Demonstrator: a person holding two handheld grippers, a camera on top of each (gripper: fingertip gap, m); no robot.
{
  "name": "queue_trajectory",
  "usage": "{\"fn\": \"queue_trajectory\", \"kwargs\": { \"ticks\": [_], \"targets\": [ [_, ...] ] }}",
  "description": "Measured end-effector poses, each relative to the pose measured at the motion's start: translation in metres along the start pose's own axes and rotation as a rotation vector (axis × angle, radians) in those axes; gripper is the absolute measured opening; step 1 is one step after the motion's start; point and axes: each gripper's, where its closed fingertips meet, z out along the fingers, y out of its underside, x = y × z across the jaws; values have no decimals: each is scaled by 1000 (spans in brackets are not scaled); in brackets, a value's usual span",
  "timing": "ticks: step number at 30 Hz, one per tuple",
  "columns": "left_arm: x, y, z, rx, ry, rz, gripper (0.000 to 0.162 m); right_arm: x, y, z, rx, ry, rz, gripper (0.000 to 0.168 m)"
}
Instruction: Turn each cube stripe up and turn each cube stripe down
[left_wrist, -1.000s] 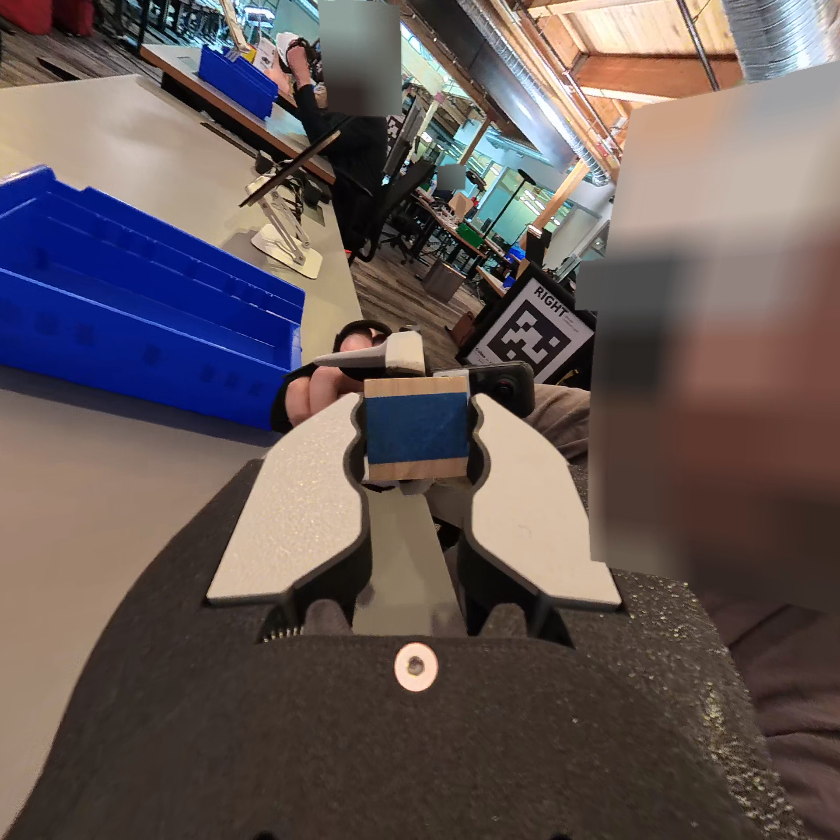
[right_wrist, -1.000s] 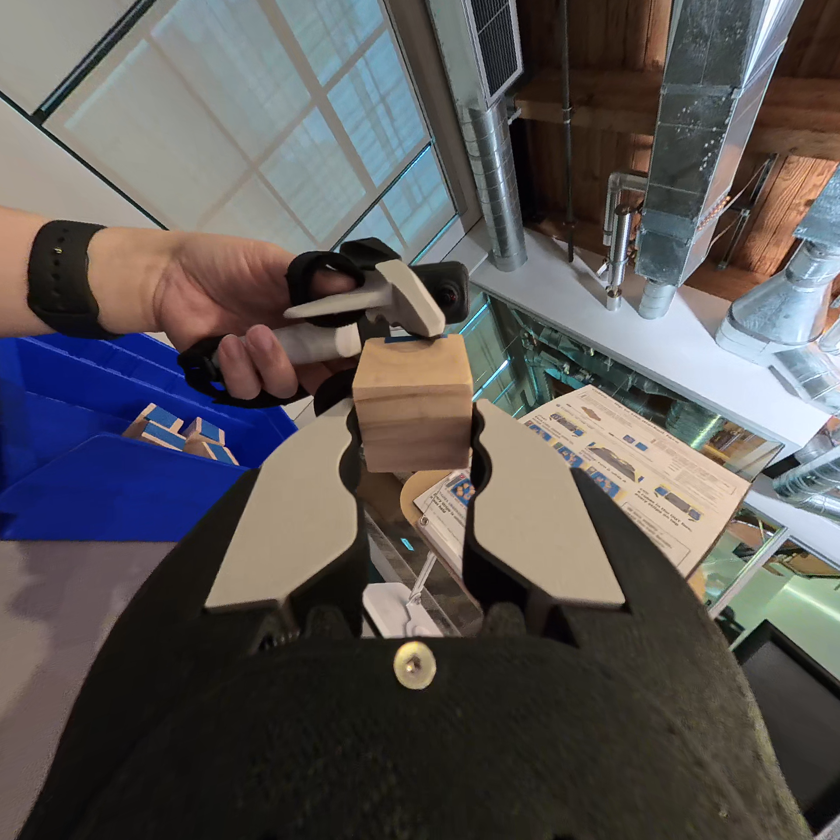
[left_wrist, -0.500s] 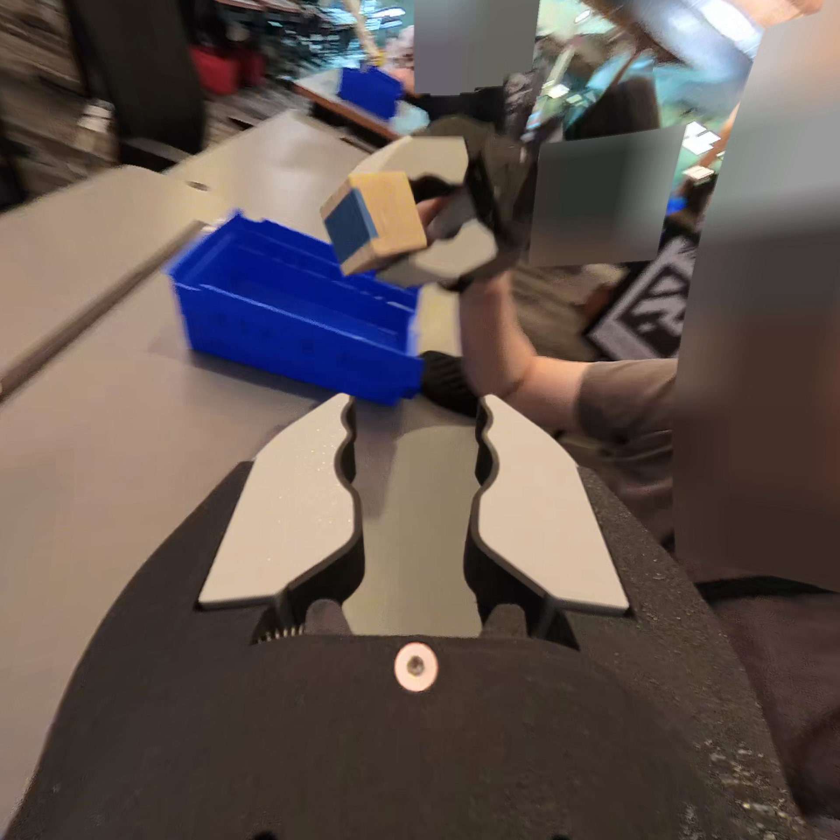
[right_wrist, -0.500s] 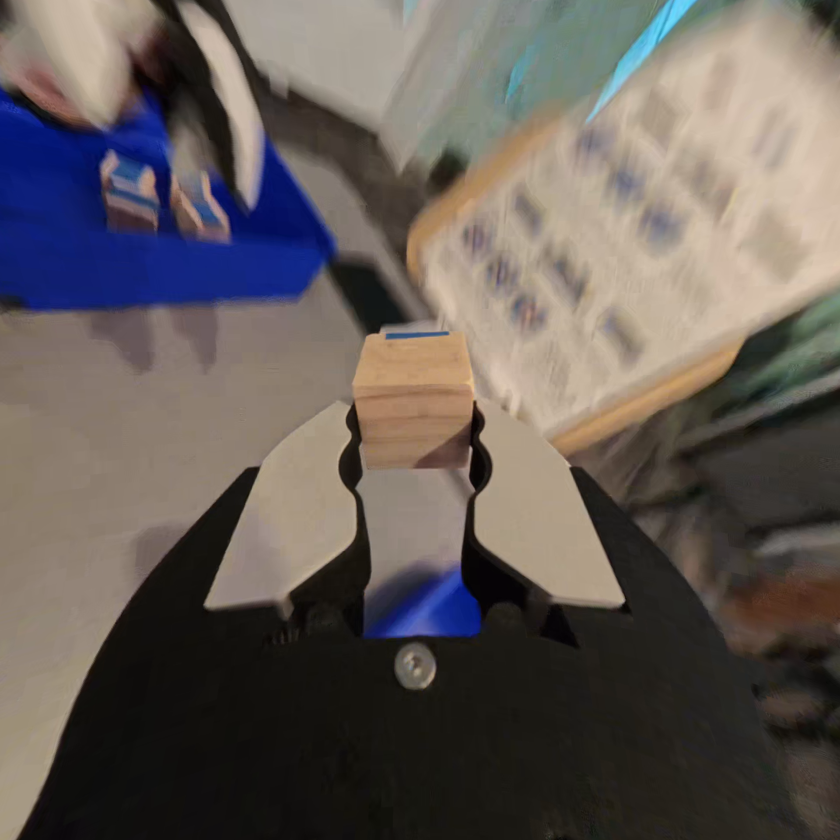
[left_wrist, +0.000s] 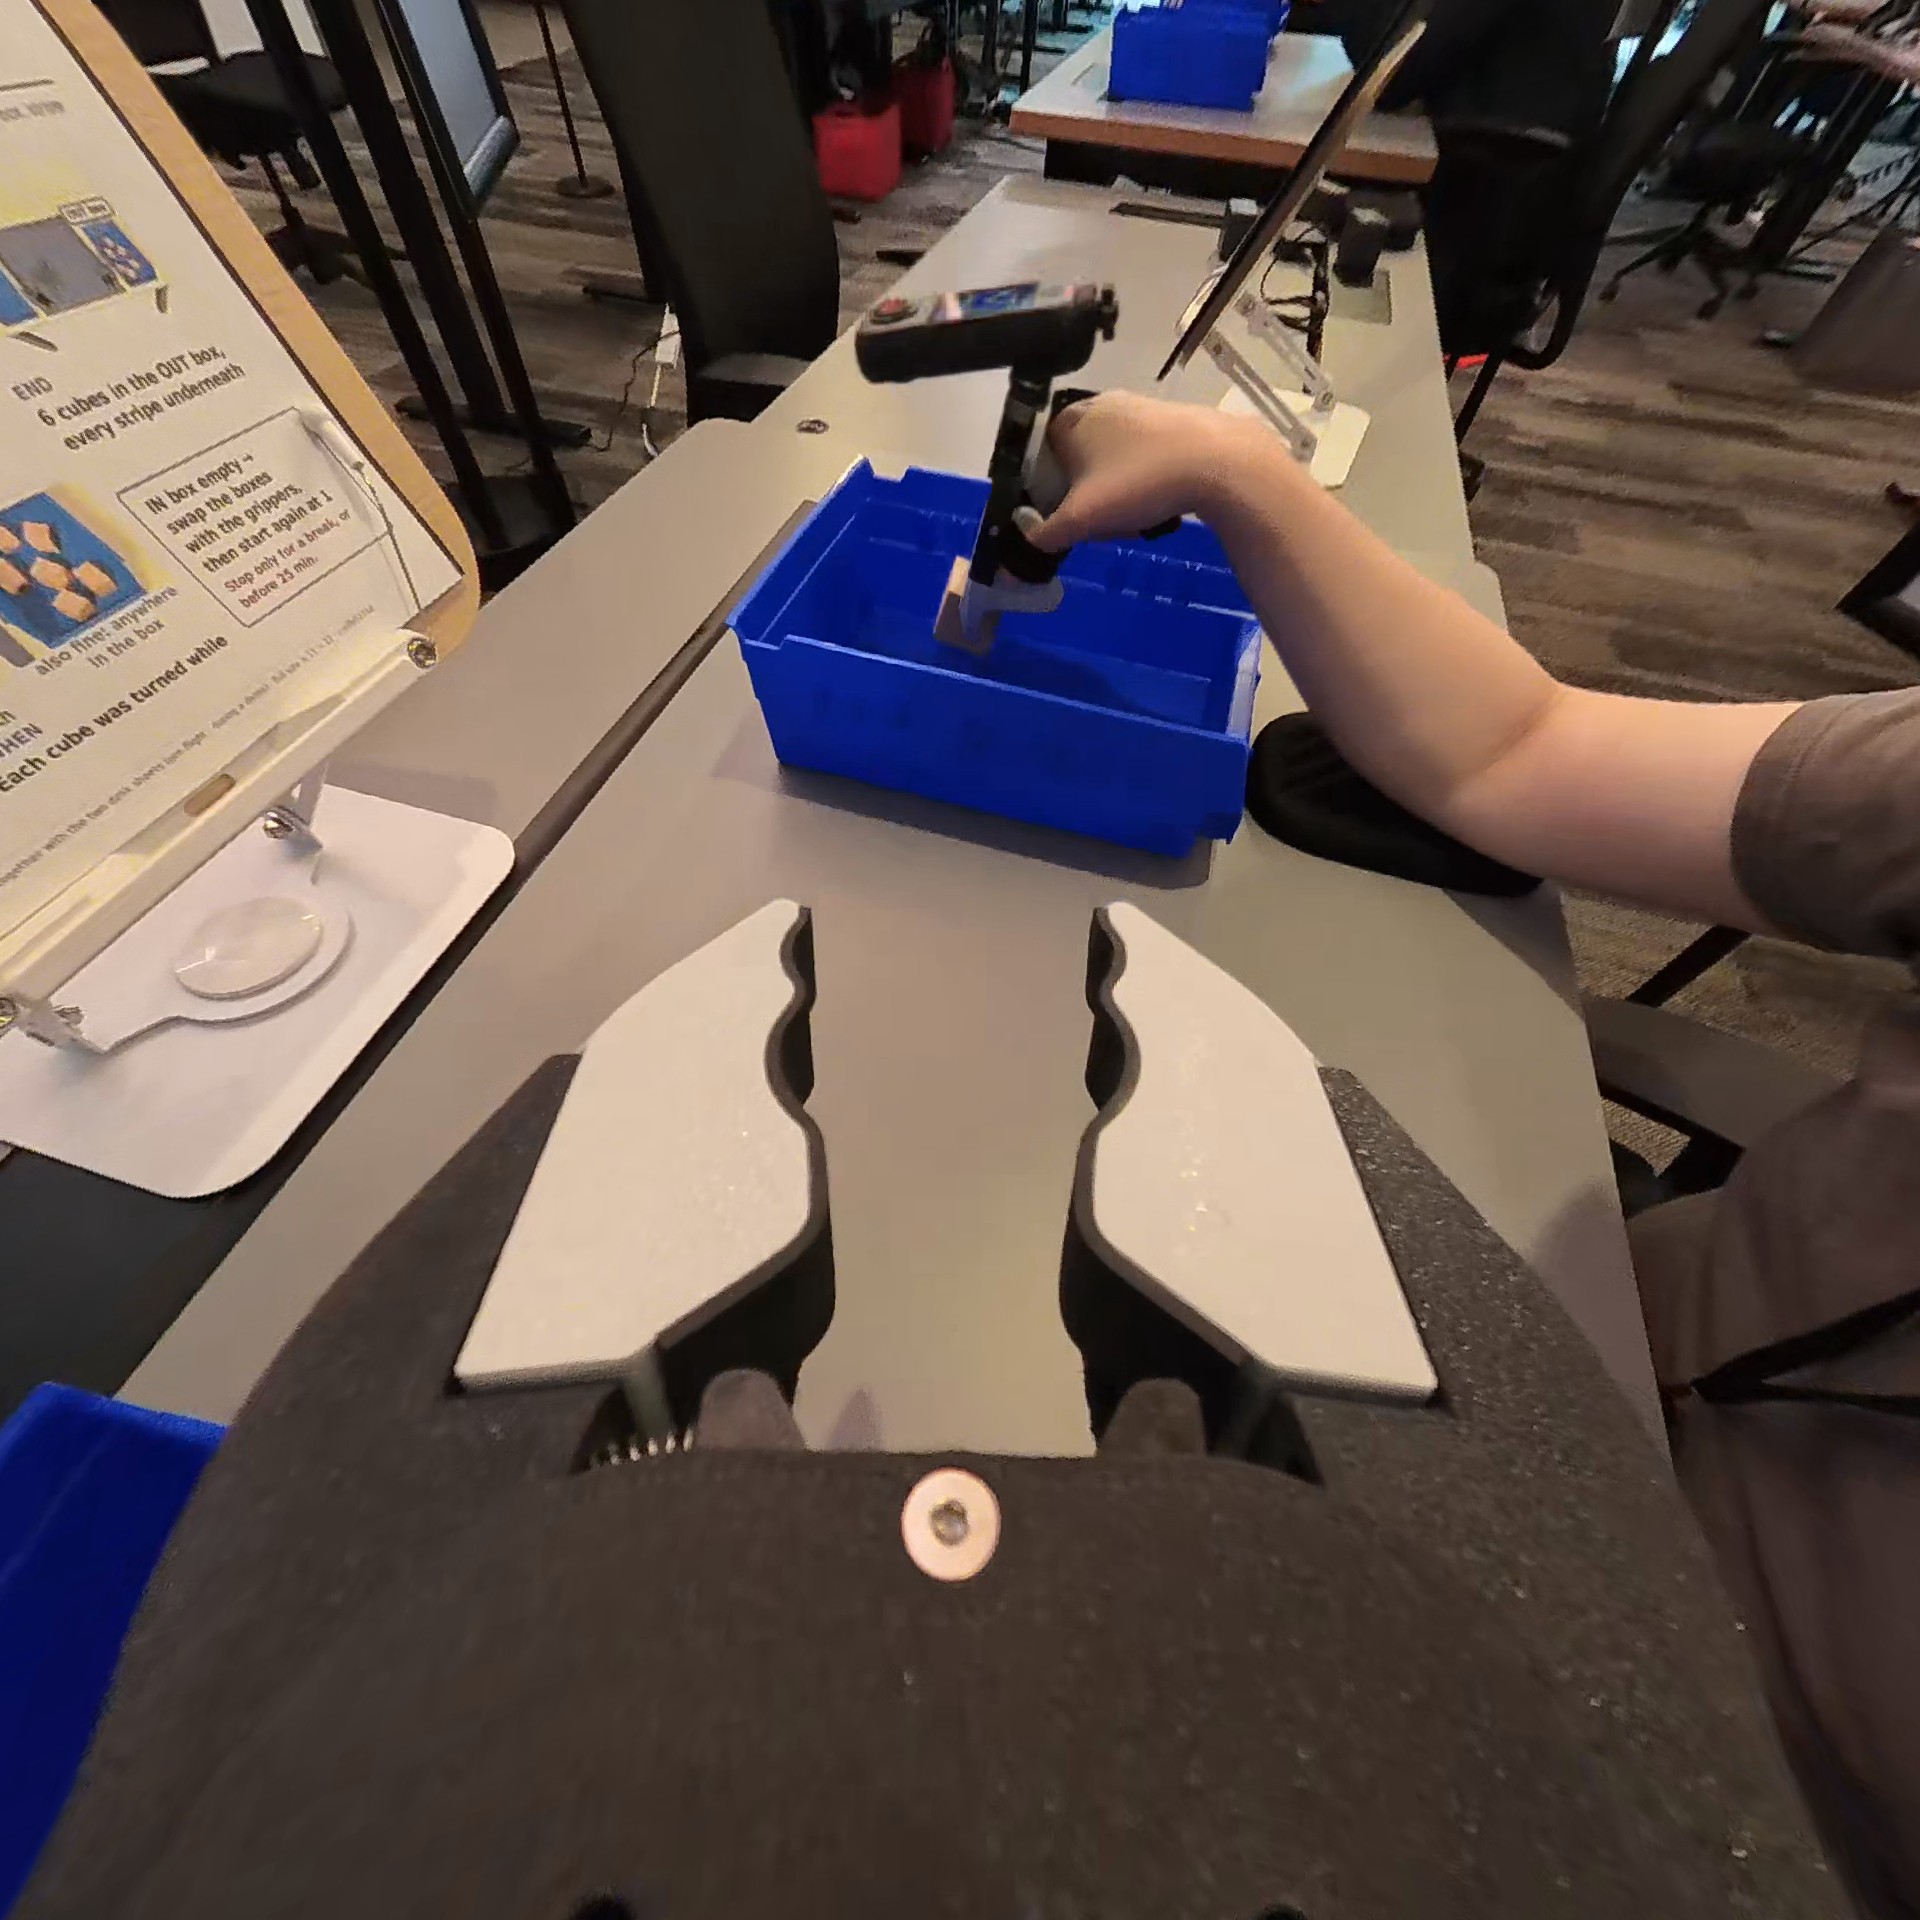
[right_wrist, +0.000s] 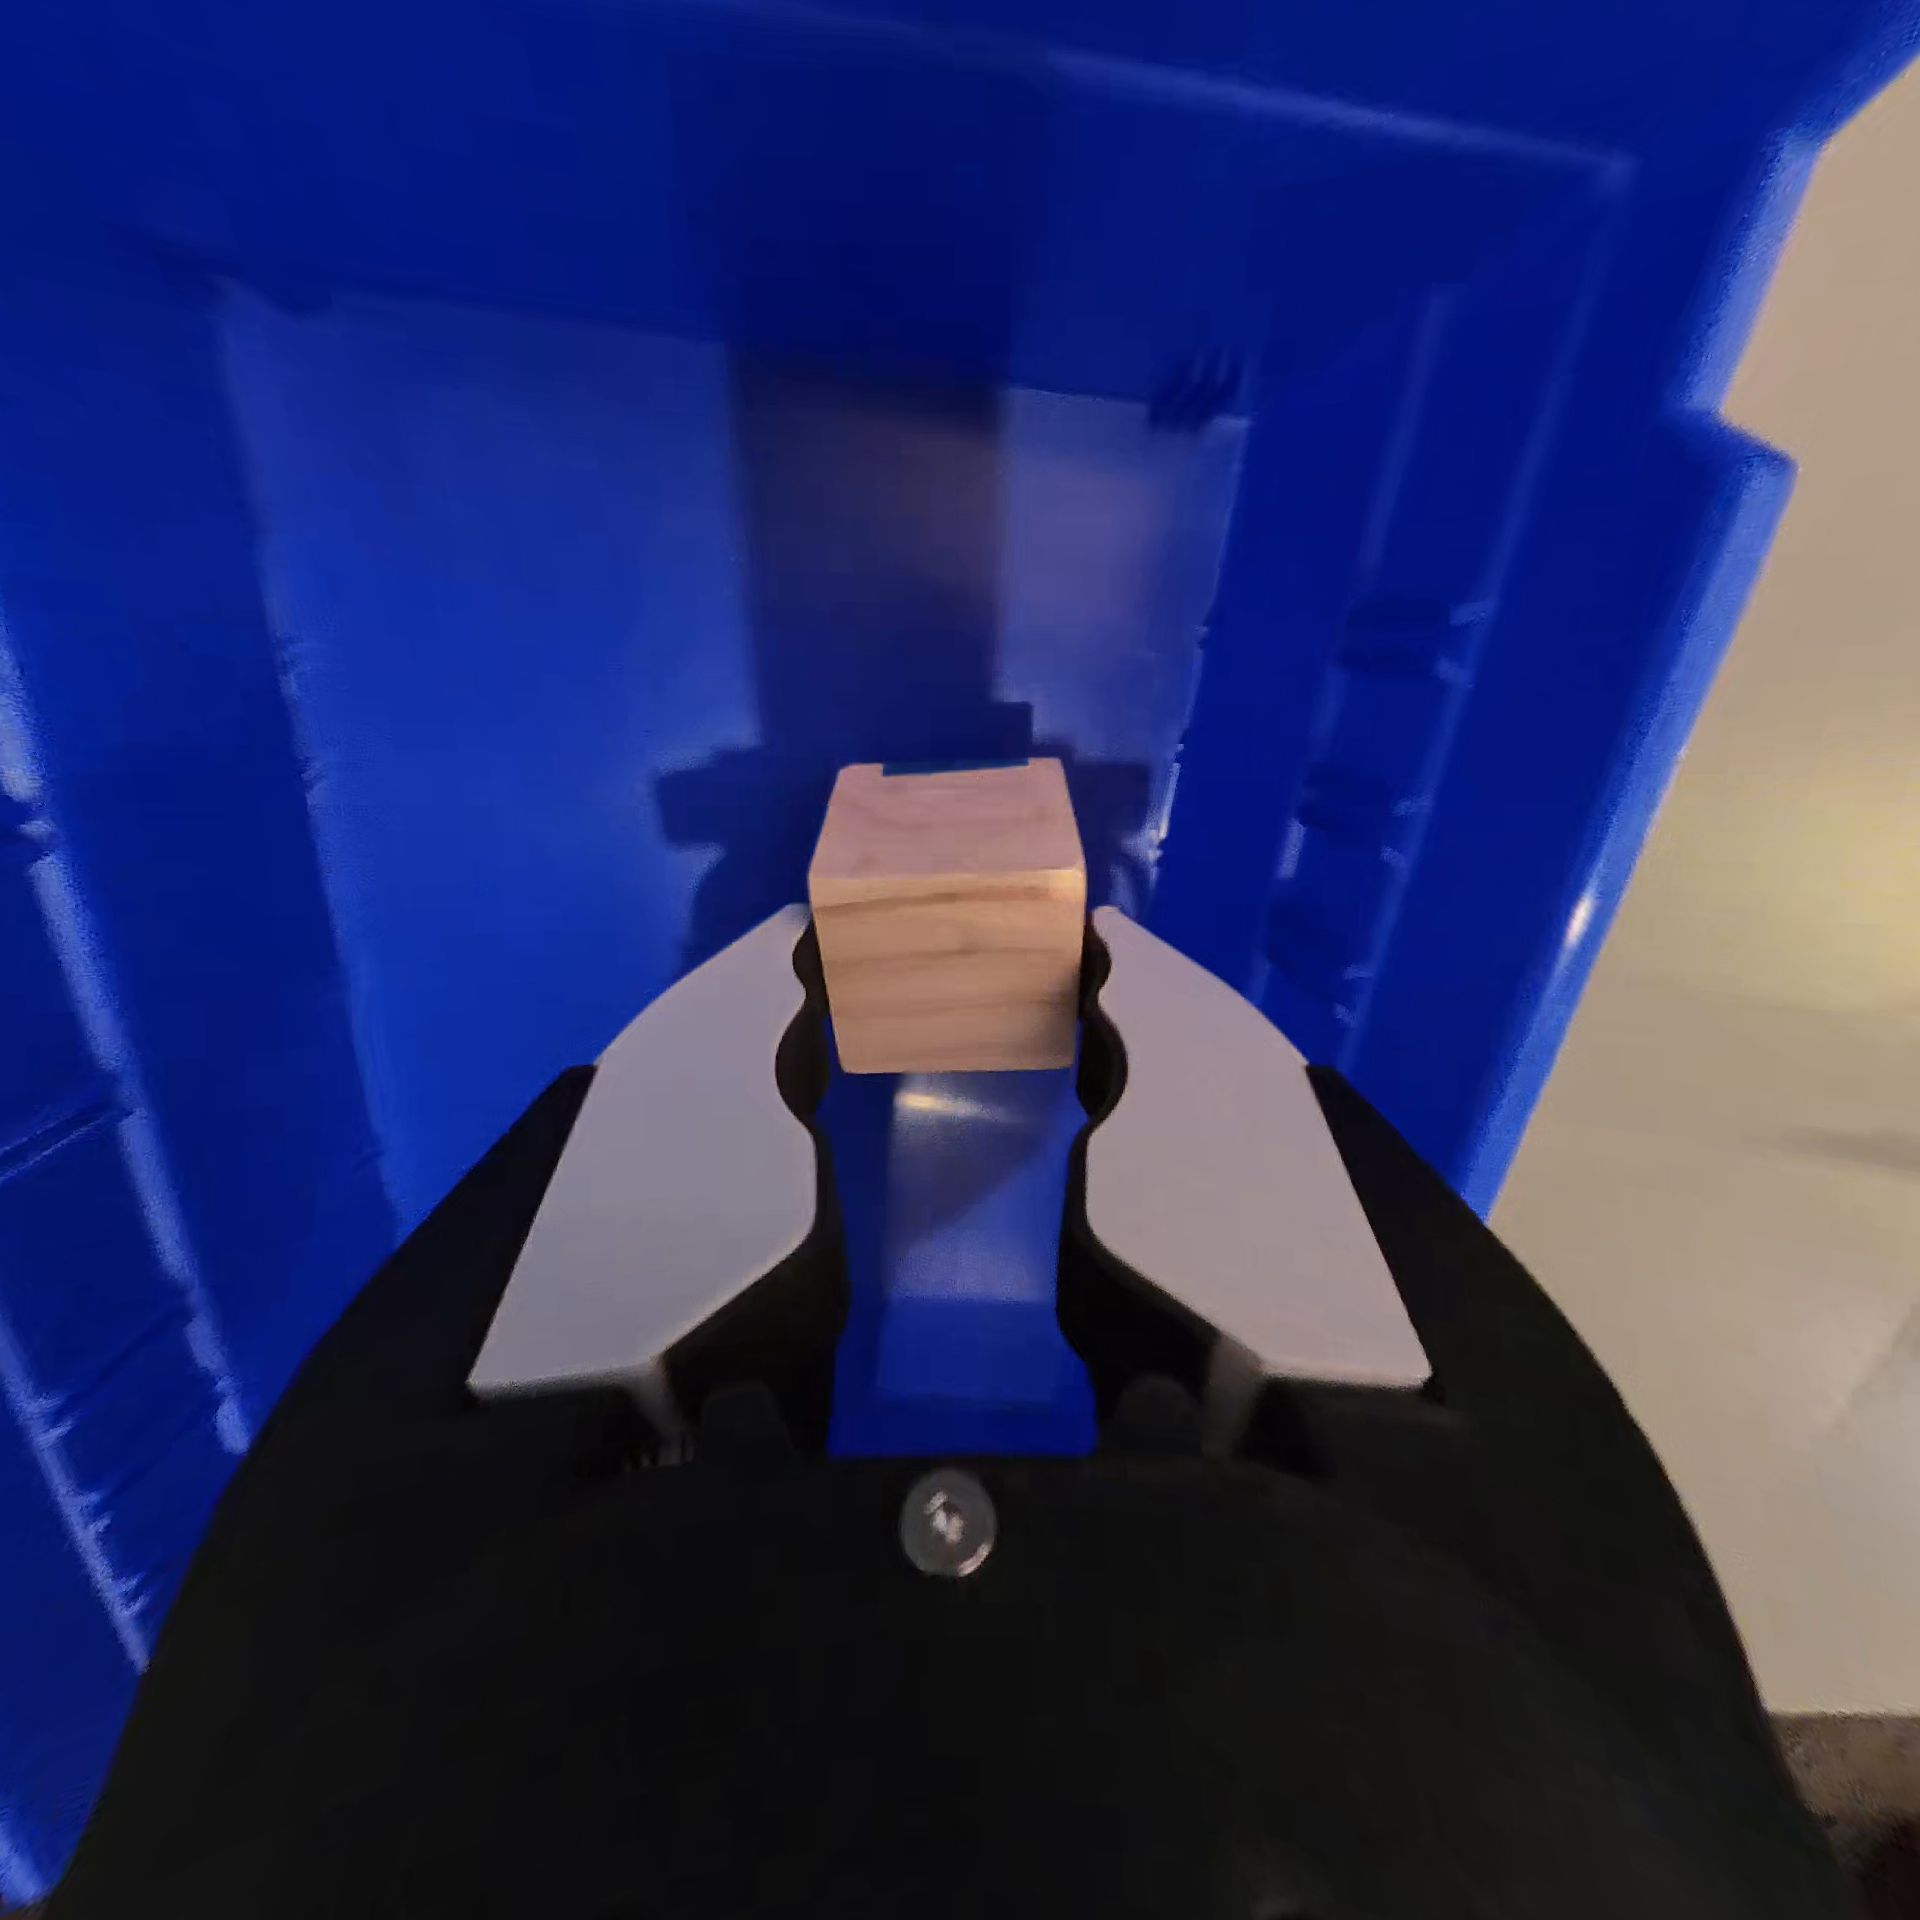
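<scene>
Right wrist view, as we record it: right gripper (right_wrist: 948, 940) clamped on a wooden cube (right_wrist: 948, 961), both fingers pressed to its side faces; a thin blue stripe edge shows on the cube's far face (mostly hidden from us); cube held inside the blue bin (right_wrist: 468, 520), above its floor. Left wrist view: left gripper (left_wrist: 948, 971) spread wide, holding nothing, over the grey table (left_wrist: 935, 862); the bin stands ahead; an instruction board (left_wrist: 197, 436) on a white stand sits to the left.
</scene>
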Motion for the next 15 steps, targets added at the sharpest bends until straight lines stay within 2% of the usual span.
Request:
{"fn": "queue_trajectory", "kwargs": {
  "ticks": [4,6,10,13,15],
  "targets": [
    [0,7,1,-49,-14,3,50,2,6,13,-55,2,31,47],
    [0,6,1,-44,-10,1,49,10,8,20,-73,54,46,47],
    [5,3,3,-19,29,-14,44,11,4,23,-58,55,66,48],
    [6,3,3,-26,24,-8,46,8,-1,16,-27,73,45,68],
    [5,-2,-4,-2,11,13,46,5,-3,4,-3,86,17,71]
  ]
}}
